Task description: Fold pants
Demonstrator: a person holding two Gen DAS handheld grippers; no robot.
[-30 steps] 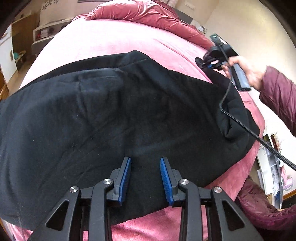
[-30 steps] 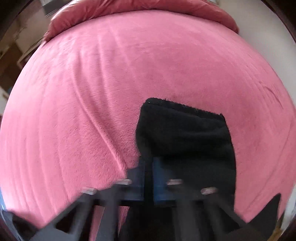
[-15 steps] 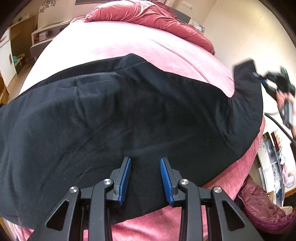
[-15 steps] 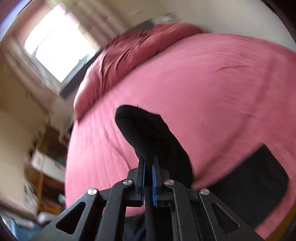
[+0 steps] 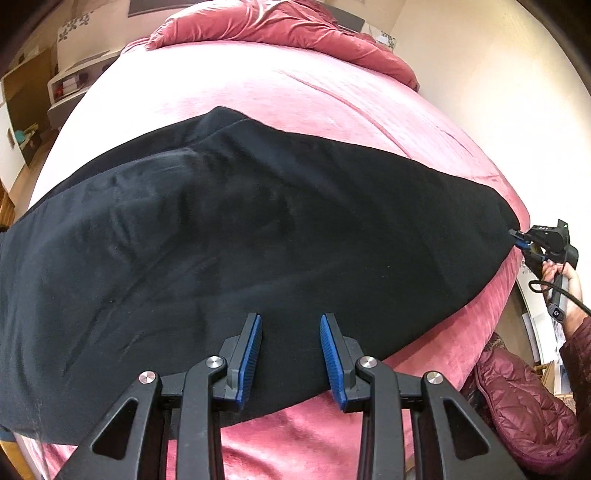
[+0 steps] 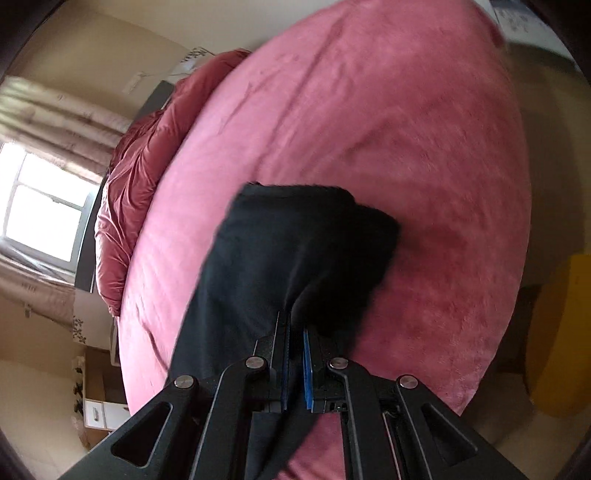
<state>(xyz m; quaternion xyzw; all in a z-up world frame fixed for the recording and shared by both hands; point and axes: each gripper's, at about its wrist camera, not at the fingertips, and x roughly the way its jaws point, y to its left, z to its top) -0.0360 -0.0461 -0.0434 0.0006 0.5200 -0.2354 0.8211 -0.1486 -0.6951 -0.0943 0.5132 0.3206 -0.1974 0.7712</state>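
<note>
I keep my right tongs (image 6: 294, 354) clamped on the pants (image 5: 236, 236) cuff to stretch them flat across the bed (image 5: 295, 85), my left tongs (image 5: 291, 354) open above them.

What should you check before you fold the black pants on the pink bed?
1. Right gripper shut on the black pants: ok, cloth is pinched between its jaws.
2. Left gripper holding cloth: not ok, jaws open above the pants.
3. Pants spread flat on the pink bed cover: ok, only light wrinkles.
4. Far end of the pants in view: cannot tell, it runs past the picture's edge.
5. Bed space beyond the pants: ok, bare up to the bunched duvet.
</note>
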